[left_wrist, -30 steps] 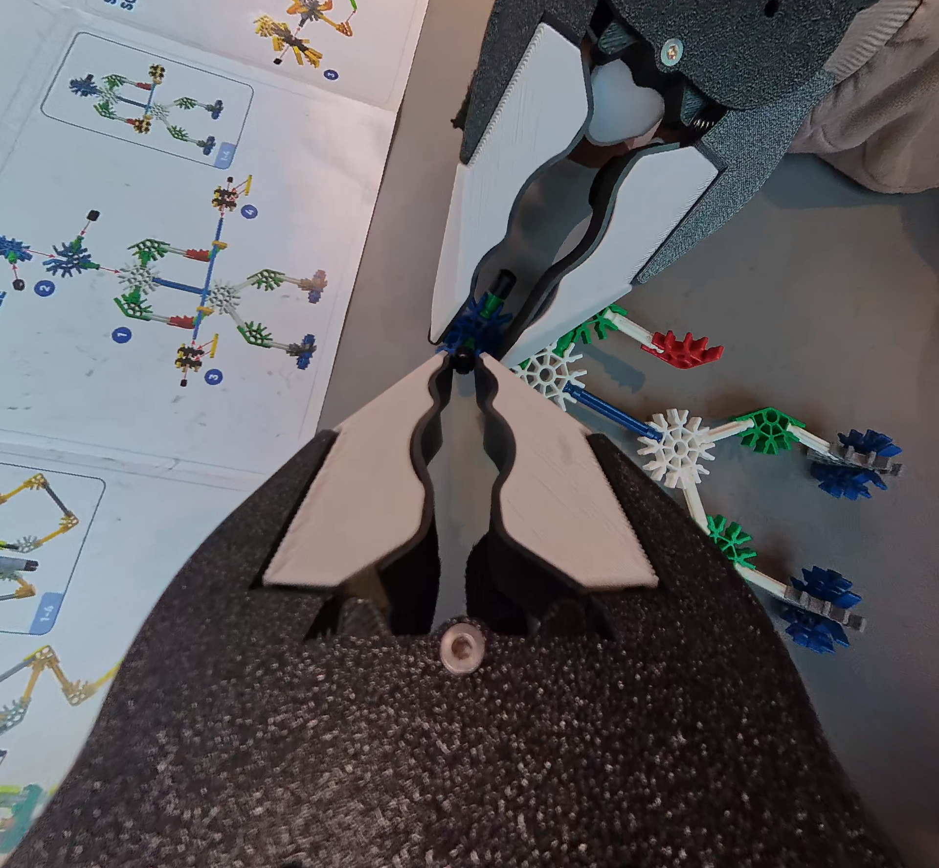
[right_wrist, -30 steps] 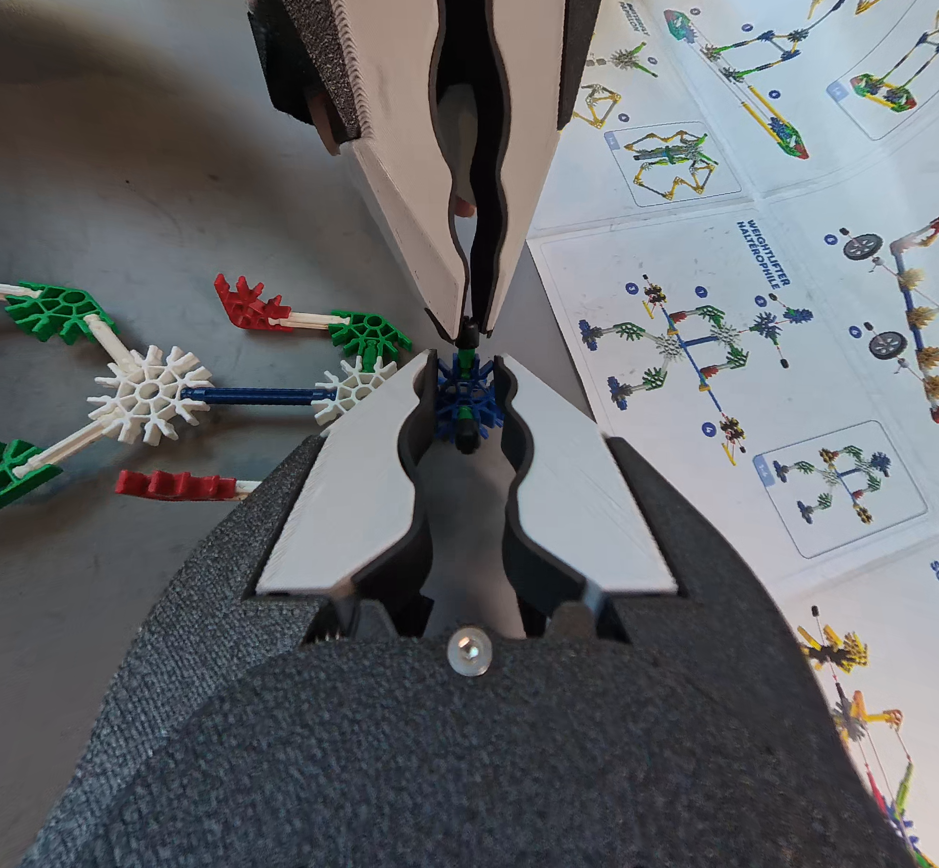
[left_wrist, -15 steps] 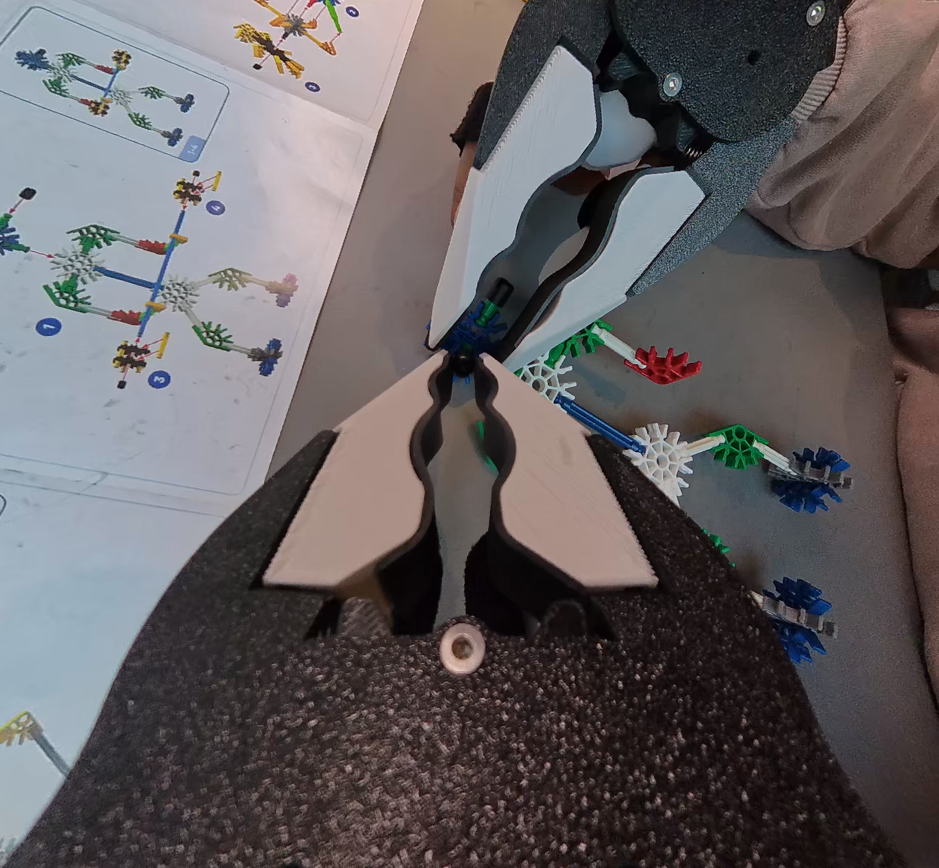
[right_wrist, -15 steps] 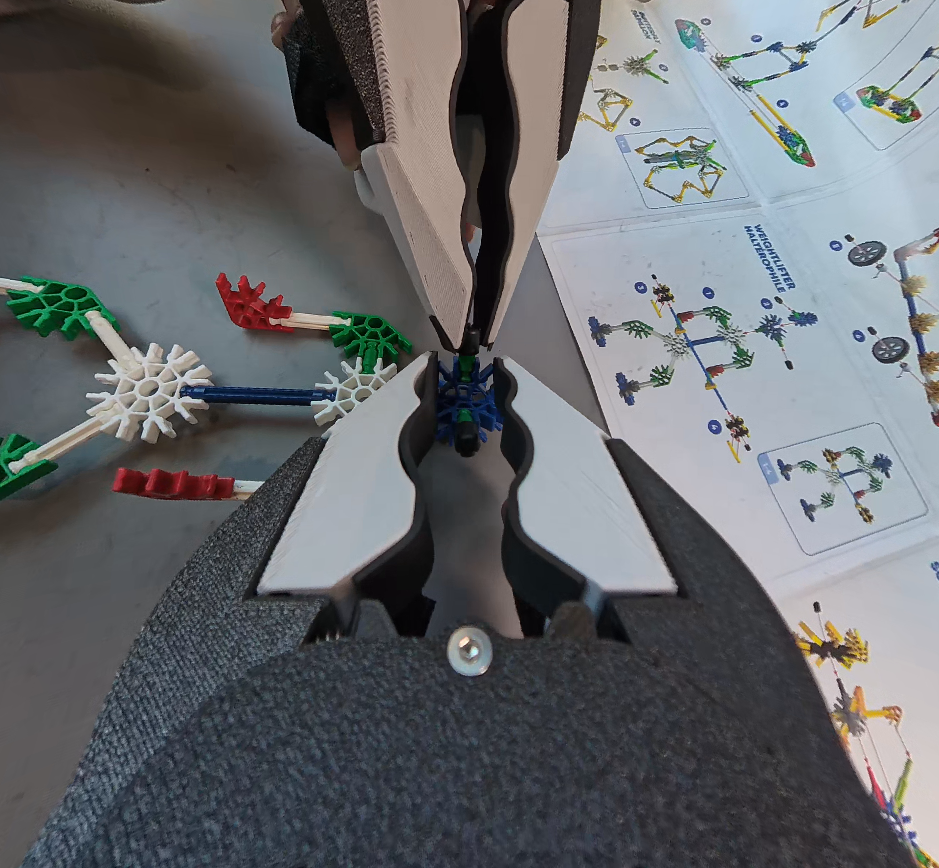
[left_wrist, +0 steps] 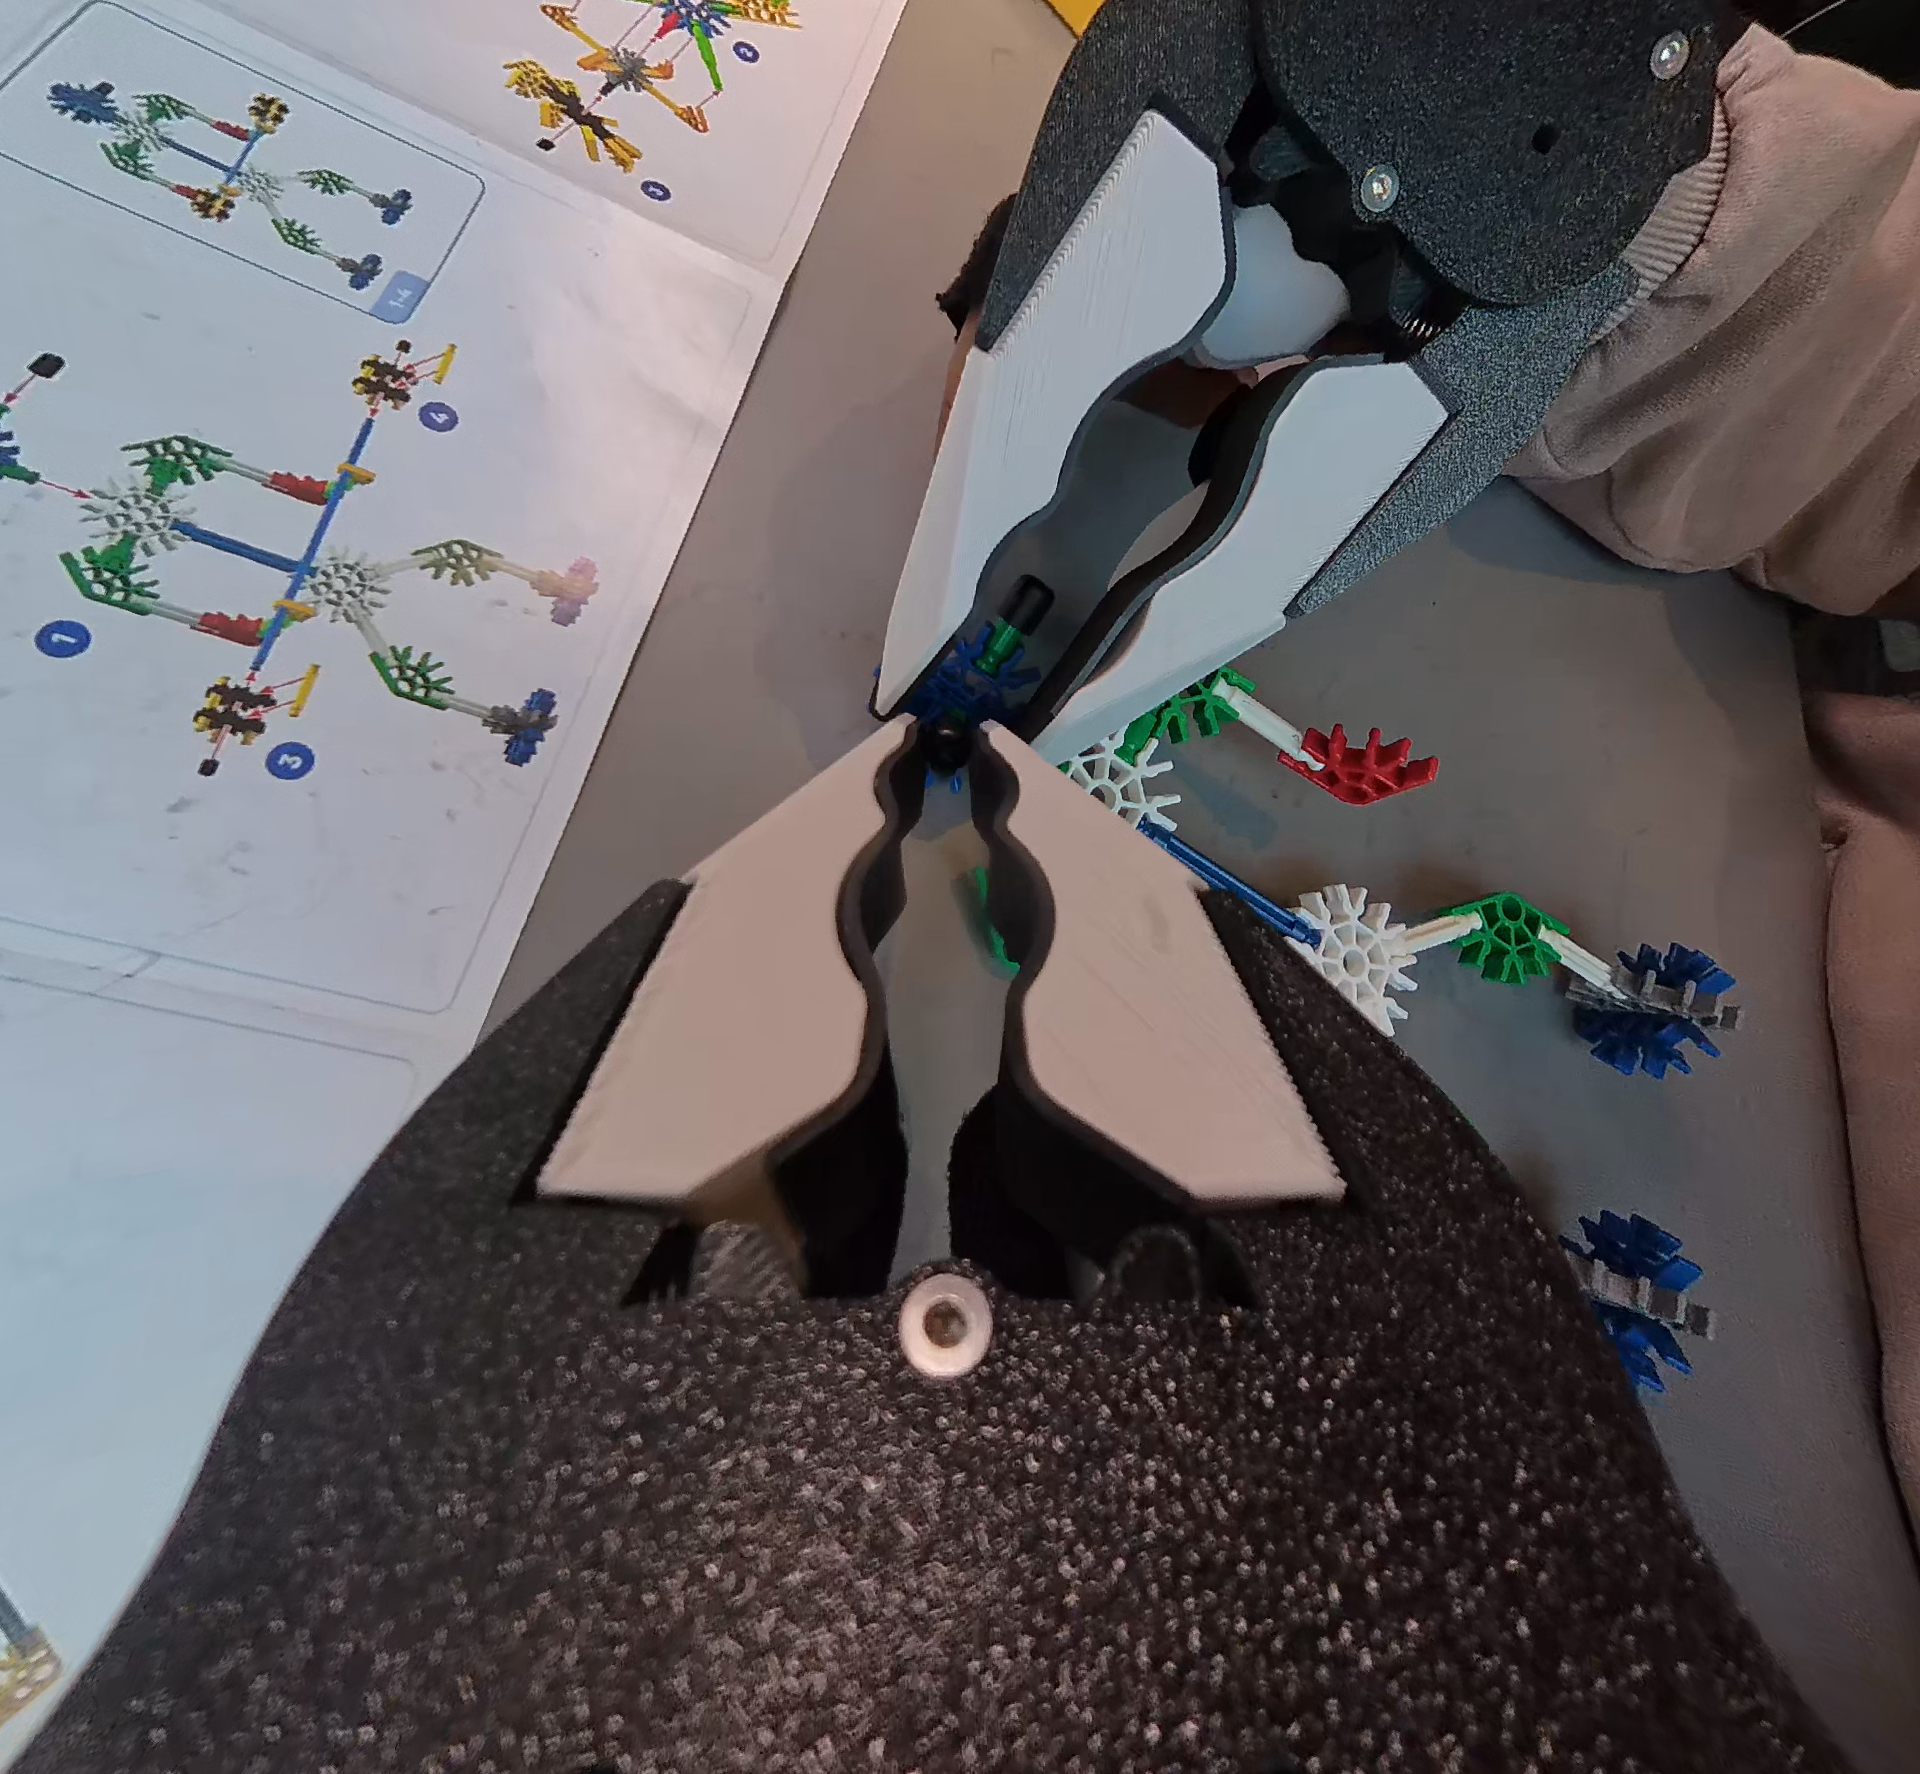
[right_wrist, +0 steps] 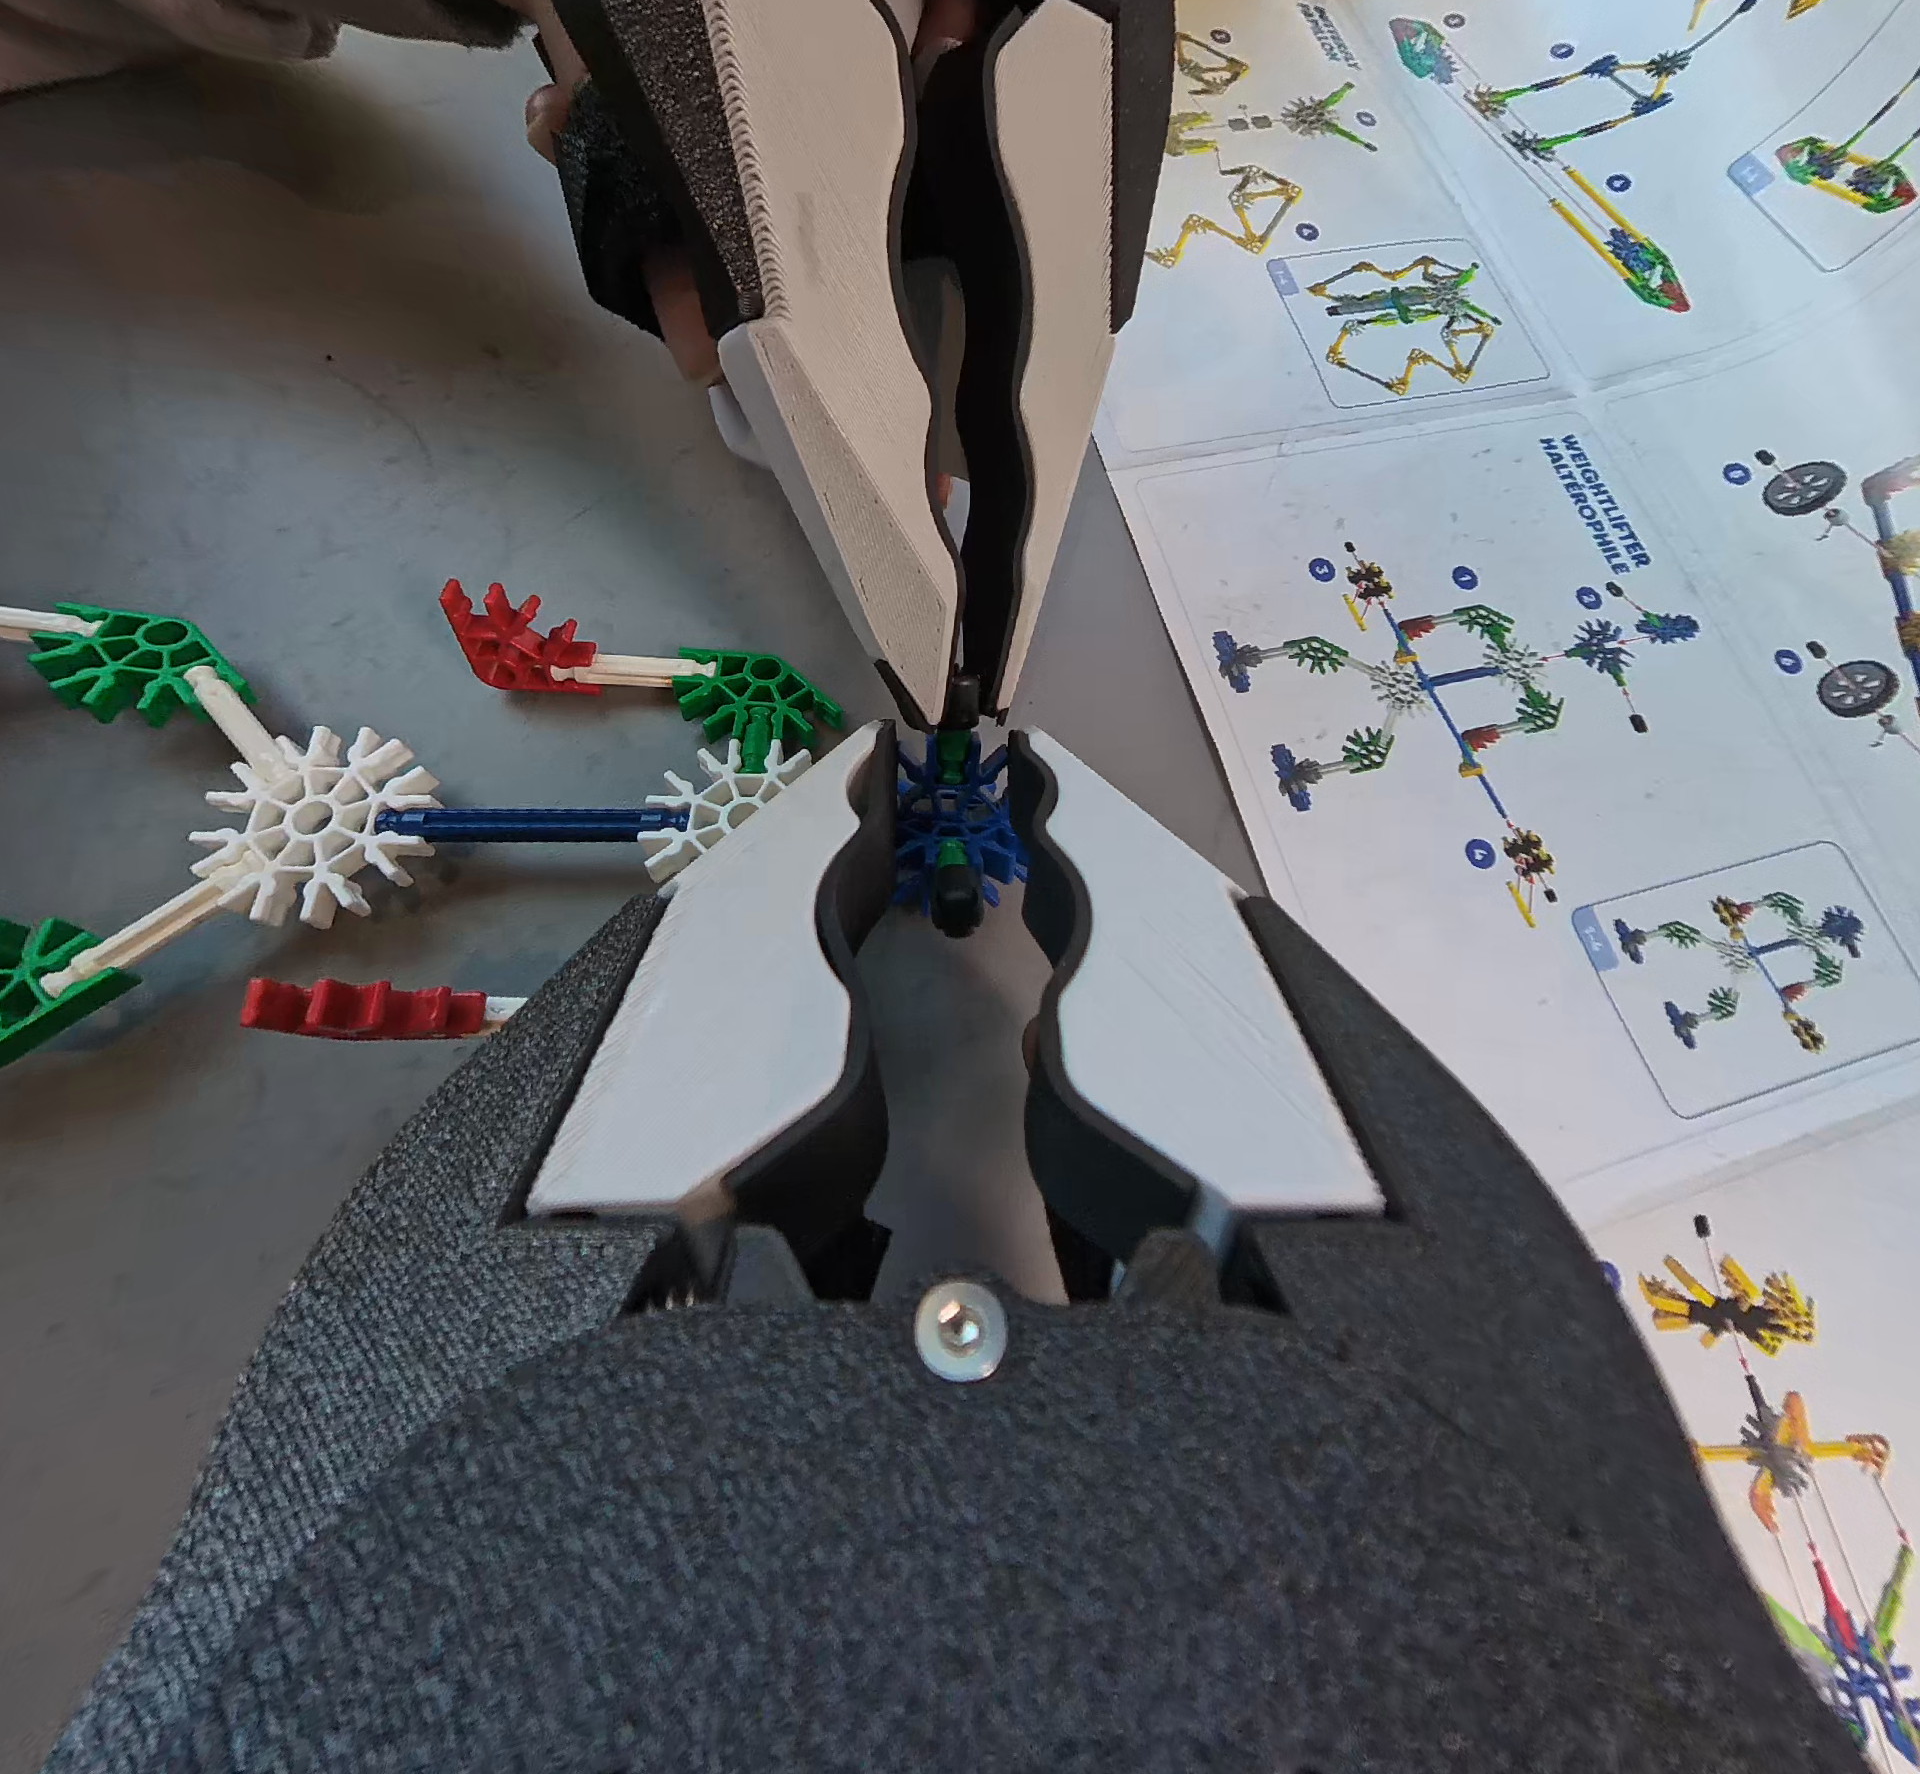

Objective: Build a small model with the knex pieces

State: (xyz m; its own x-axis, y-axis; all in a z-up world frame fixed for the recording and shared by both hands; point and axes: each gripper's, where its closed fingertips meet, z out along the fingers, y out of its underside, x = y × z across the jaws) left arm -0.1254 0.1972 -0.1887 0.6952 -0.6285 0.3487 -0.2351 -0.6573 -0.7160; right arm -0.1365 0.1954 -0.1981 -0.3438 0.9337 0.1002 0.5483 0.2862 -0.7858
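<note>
My right gripper (right_wrist: 951,742) is shut on a blue snowflake connector (right_wrist: 956,820) and holds it above the grey table. A short green rod with black end caps passes through the connector. My left gripper (left_wrist: 945,742) is shut on the black cap (right_wrist: 961,690) at one end of that rod, tip to tip with the right gripper (left_wrist: 961,716). The connector also shows in the left wrist view (left_wrist: 961,680), with the other black cap (left_wrist: 1023,602) between the right fingers. The left gripper (right_wrist: 961,701) comes in from the top of the right wrist view.
A flat assembly of white snowflakes (right_wrist: 312,825), a blue rod, and green, red and blue connectors lies on the table (left_wrist: 1507,737) beside the grippers. A printed instruction sheet (left_wrist: 312,841) covers the other side (right_wrist: 1351,945). A beige sleeve (left_wrist: 1714,425) is behind the right gripper. The grippers are tip to tip, or close to it.
Both grippers have stayed shut and joined on the same piece. They have risen a little from the table, and the left gripper has tilted slightly against the right.
</note>
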